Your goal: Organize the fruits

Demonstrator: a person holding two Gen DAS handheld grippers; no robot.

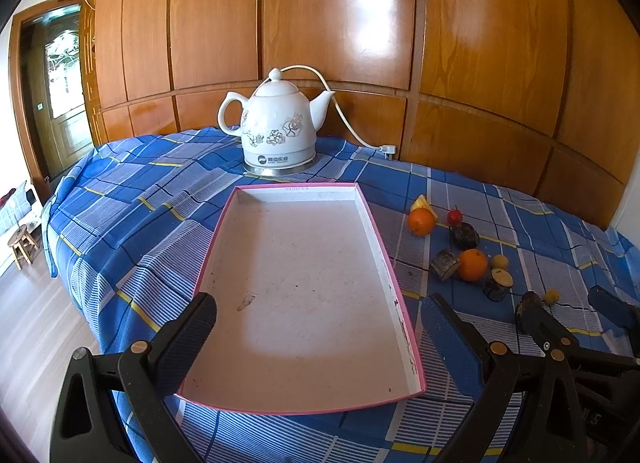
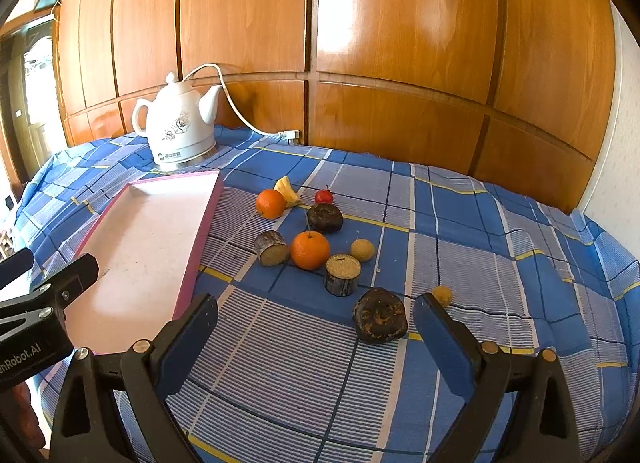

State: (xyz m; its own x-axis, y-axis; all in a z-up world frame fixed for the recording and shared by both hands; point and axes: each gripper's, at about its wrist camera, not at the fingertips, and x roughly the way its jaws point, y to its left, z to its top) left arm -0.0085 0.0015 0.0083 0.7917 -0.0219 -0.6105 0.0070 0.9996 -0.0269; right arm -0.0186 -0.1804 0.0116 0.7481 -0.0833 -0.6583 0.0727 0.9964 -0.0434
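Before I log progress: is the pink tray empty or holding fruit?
Empty: the pink tray shows only bare, stained floor; both oranges sit outside on the cloth.

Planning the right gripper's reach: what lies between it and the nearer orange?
In the right wrist view, a dark brown lump and an upright log piece lie between the right gripper and the nearer orange.

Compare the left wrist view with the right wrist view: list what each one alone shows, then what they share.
Only the left wrist view shows the doorway, the small wooden stool and the tray's whole empty inside.

Only the right wrist view shows the dark round piece unobstructed before the open right gripper, and the table's right stretch.

Both show the white kettle, the two oranges, near and far, the red fruit and the open left gripper.
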